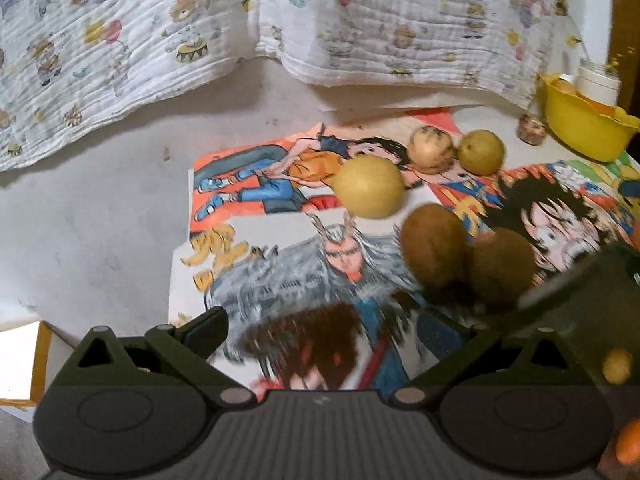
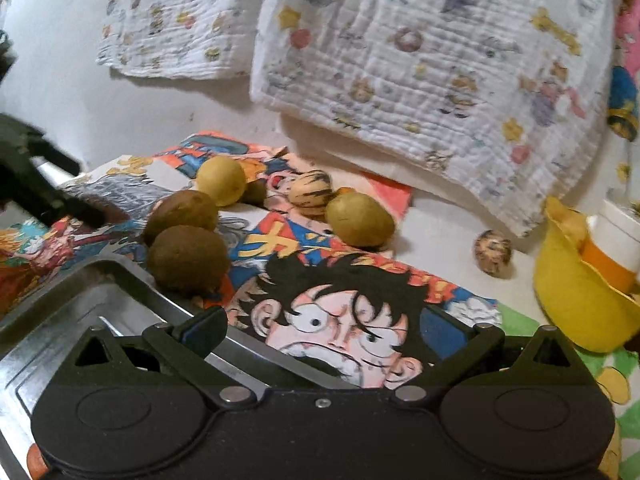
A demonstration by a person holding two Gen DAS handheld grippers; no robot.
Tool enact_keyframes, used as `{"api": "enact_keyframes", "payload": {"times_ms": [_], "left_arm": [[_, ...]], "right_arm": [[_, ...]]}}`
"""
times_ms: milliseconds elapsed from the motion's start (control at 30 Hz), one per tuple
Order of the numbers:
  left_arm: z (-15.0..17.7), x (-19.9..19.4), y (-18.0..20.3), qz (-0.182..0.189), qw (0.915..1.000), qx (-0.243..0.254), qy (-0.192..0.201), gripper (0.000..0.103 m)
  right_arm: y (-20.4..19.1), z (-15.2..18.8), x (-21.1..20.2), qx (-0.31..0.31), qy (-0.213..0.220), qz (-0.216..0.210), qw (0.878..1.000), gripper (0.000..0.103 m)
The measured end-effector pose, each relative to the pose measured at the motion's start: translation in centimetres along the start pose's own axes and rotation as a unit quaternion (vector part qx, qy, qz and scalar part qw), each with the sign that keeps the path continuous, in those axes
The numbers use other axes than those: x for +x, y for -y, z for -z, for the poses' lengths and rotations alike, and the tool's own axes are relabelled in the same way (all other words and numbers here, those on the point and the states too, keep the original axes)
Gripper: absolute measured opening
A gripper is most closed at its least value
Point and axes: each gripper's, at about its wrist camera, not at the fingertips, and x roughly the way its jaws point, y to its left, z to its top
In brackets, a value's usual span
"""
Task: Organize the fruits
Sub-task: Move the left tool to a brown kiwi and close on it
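Two brown kiwis lie side by side on cartoon posters. A big yellow round fruit, a striped tan fruit and a smaller yellow-green fruit lie behind them. My left gripper is open and empty, low over the posters, left of the kiwis. My right gripper is open and empty above a metal tray. The right wrist view shows the kiwis, both yellow fruits and the striped fruit.
A yellow bowl stands at the far right by a white and orange jar. A small speckled ball lies near it. Printed cloths hang on the wall behind. The left gripper's arm shows at the left of the right wrist view.
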Motion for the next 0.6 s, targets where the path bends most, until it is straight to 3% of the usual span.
{"api": "enact_keyframes", "payload": {"times_ms": [367,600], "left_arm": [[-2.7,3.3,-1.5,0.064,0.9959,-0.063,-0.009,0.102],[-3.3,5.0,-2.9,0.13,0.982,-0.133,-0.03,0.102]], "right_arm": [[-2.9,-2.1,3.0,-0.048,-0.016,-0.079,0.996,0.102],[-4.9,-2.8,4.6,-0.073,-0.028,-0.116,0.99,0.102]]}}
